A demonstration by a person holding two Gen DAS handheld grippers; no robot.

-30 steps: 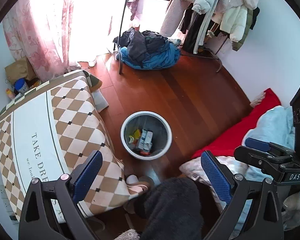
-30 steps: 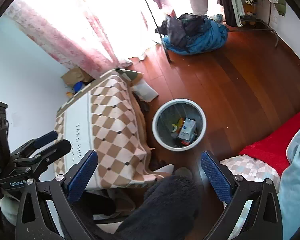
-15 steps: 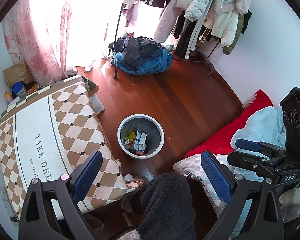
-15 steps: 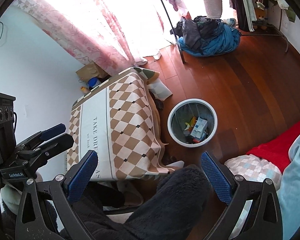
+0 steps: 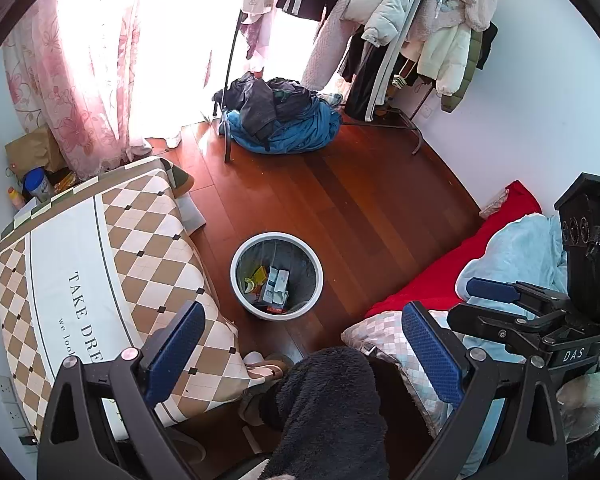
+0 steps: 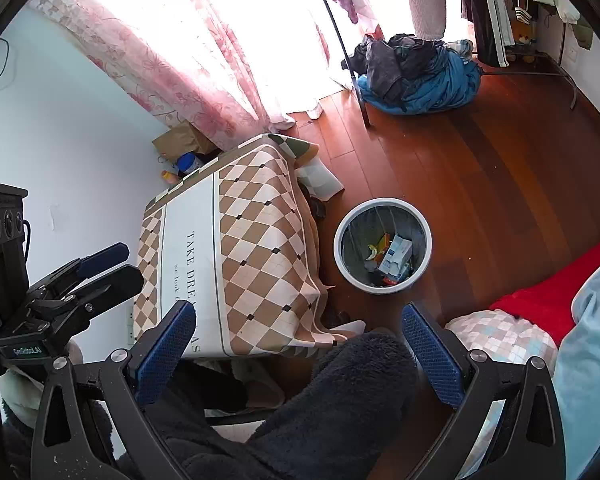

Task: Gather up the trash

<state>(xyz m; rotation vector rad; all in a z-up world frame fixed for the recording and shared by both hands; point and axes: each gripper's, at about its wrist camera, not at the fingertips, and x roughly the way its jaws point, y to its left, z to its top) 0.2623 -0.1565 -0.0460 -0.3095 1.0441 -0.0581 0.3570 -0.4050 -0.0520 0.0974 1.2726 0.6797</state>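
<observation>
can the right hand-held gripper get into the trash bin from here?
Probably yes. The right hand-held gripper is open and empty, and the trash bin stands uncovered on bare wood floor. Only the person's dark fleece-clad leg lies below the gripper, so it would have to pass over that.

Home bedroom: clothes rack (image 5: 400,40), bedding (image 5: 512,256).
</observation>
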